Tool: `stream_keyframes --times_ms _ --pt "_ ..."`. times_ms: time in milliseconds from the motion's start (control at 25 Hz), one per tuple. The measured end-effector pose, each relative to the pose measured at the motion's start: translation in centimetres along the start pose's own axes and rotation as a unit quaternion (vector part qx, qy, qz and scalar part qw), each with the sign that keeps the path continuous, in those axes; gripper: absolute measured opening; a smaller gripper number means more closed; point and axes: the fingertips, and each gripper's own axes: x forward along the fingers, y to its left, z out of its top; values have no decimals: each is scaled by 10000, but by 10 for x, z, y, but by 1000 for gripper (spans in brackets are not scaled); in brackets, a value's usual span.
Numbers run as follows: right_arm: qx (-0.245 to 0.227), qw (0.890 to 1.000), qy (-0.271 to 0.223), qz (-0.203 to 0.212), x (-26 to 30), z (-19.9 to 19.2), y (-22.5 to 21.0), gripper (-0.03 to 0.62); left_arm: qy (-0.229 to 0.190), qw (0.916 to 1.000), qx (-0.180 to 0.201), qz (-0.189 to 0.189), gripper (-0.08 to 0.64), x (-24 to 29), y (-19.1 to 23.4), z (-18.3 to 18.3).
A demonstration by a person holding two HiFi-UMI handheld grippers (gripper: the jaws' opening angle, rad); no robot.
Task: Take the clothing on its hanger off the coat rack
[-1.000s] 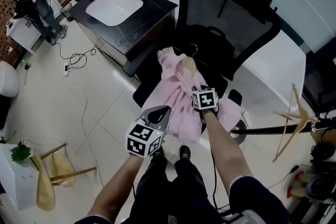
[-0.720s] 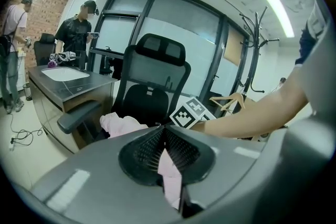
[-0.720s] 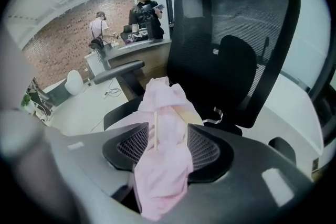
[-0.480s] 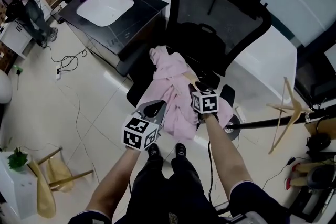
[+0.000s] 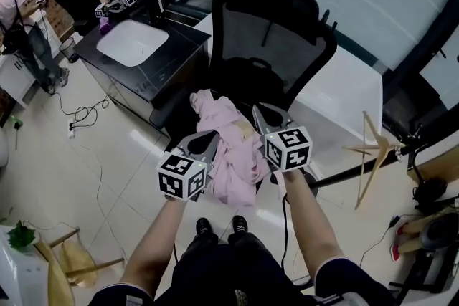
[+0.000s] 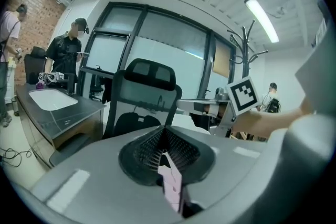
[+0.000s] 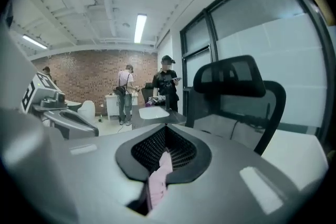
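A pink garment (image 5: 228, 154) hangs bunched between my two grippers in front of a black office chair (image 5: 267, 32). A bit of its tan wooden hanger (image 5: 244, 130) shows in the folds. My left gripper (image 5: 207, 142) is shut on the cloth's left side. A strip of pink cloth (image 6: 172, 186) sticks out of the closed jaws of the left gripper (image 6: 167, 152). My right gripper (image 5: 263, 115) is shut on the right side. In its own view the right gripper (image 7: 165, 150) also pinches a pink fold (image 7: 157, 181).
The dark rack pole (image 5: 351, 172) runs off to the right with an empty wooden hanger (image 5: 369, 154) on it. A black counter with a white basin (image 5: 133, 43) stands at left, a white desk (image 5: 344, 93) behind the chair. People stand at the far left.
Both grippers have come up toward the head camera with the pink garment, which now hangs more bunched. The right gripper's tip now sits higher on the cloth.
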Motion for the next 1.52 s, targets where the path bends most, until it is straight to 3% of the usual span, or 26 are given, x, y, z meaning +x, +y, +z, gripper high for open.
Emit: stream_keyframes --times_ms 160,360,1520 --pt "-83 9987 -499 61 -21 43 11 2 -187 9996 167 -86 11 0 -8 27" --pt "69 9960 -856 264 -39 69 25 2 -393 9985 336 -195 11 -3 -16 52" --pt "177 9938 -1004 445 -54 85 29 0 -524 9969 491 -310 11 -6 -29 73"
